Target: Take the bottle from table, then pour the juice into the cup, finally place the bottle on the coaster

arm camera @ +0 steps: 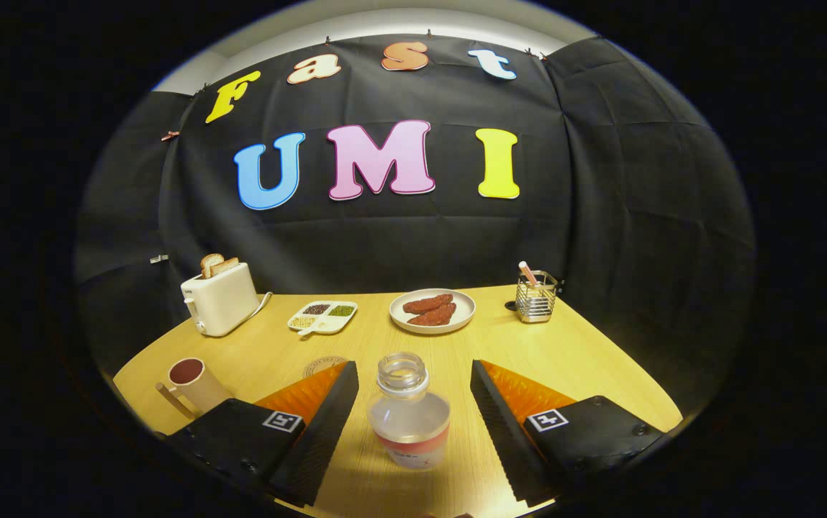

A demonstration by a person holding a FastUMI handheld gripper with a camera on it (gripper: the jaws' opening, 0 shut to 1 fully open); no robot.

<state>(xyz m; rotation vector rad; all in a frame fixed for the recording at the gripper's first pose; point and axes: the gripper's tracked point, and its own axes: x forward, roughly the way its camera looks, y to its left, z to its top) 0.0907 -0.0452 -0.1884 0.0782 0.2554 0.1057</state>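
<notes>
A clear, uncapped bottle with a red-and-white label stands upright on the wooden table, between my two fingers. My gripper is open; both fingers stand apart from the bottle's sides with a gap on each side. A cream cup with a handle and a dark inside stands to the left, beyond the left finger. A round coaster lies flat just beyond the left fingertip, partly hidden by it.
At the back of the table stand a white toaster with bread, a divided dish of grains, a plate with reddish food and a wire holder.
</notes>
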